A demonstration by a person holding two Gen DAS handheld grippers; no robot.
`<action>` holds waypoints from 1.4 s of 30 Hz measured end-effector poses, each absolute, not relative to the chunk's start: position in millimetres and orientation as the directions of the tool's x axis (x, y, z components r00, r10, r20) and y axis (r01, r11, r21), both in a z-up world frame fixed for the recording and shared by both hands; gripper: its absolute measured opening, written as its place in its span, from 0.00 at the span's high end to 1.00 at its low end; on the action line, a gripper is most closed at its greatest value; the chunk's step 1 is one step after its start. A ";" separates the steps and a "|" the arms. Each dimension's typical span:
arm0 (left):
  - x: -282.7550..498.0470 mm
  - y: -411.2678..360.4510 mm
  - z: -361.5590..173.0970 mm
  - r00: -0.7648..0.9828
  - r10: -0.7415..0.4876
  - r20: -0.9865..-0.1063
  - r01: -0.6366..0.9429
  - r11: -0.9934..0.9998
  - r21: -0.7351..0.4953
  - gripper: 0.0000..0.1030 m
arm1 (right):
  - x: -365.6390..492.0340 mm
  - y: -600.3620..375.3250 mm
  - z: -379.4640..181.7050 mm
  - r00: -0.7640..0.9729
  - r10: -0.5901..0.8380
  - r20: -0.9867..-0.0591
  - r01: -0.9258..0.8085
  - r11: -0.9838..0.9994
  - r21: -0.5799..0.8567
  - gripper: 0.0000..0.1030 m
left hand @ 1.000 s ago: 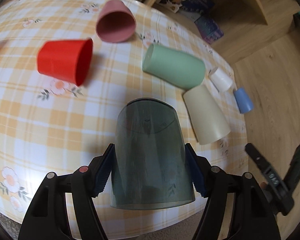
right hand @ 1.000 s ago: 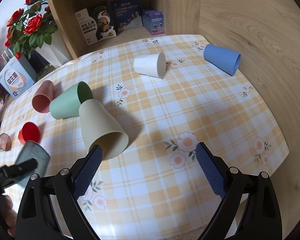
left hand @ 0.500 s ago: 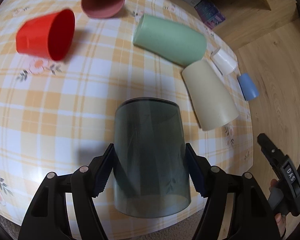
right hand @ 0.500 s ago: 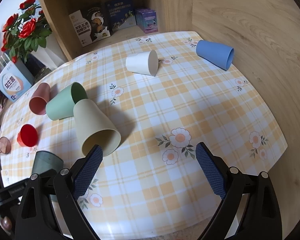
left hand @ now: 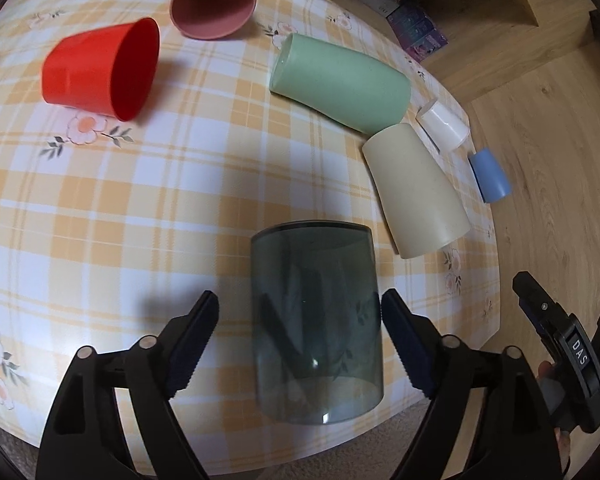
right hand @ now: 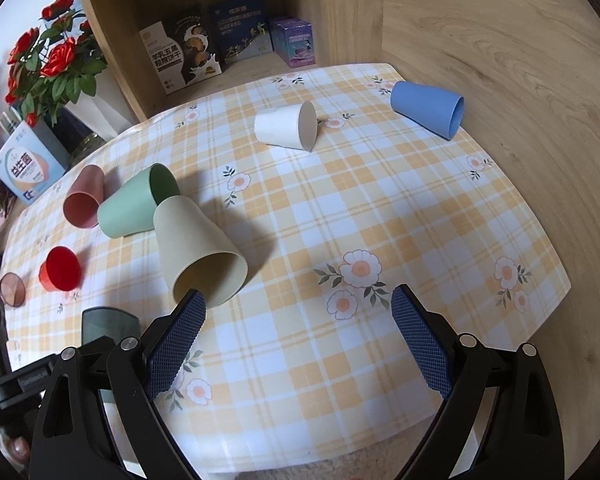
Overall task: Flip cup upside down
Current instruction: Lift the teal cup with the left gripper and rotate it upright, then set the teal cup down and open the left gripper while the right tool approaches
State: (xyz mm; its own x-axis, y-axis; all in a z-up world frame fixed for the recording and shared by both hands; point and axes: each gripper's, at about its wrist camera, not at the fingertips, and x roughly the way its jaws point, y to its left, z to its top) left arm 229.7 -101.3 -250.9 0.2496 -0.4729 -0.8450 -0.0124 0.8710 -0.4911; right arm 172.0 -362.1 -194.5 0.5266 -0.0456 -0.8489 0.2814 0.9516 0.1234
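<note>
A dark see-through cup (left hand: 316, 320) stands upside down on the checked tablecloth (left hand: 180, 200) near the table's front edge. My left gripper (left hand: 300, 336) is open; its fingers stand apart on either side of the cup without touching it. The same cup shows in the right wrist view (right hand: 108, 324) at the lower left, partly hidden behind my fingers. My right gripper (right hand: 296, 344) is open and empty above the table's near edge, with a beige cup (right hand: 198, 254) lying on its side just beyond its left finger.
Several cups lie on their sides: red (left hand: 100, 72), pink (left hand: 214, 2), green (left hand: 340, 82), beige (left hand: 414, 192), white (left hand: 444, 126), blue (left hand: 490, 176). A shelf with boxes (right hand: 204, 52) and a vase of red roses (right hand: 52, 64) stand behind the table.
My left gripper has opened and let go of the dark cup, which now stands on the table by itself. The right gripper has shifted only slightly.
</note>
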 end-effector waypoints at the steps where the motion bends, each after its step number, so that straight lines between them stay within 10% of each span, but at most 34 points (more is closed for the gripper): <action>1: 228.2 -99.3 -249.2 0.253 -0.469 -0.846 -0.010 0.873 -0.487 0.18 | 171.1 -360.6 -193.6 0.526 -0.043 -0.849 0.280 0.952 0.126 0.12; 42: 169.9 68.0 -170.8 0.641 -0.132 -0.756 -0.050 0.976 -0.213 0.06 | 219.4 -220.1 -180.5 0.382 0.156 -0.911 -0.071 0.988 0.140 0.12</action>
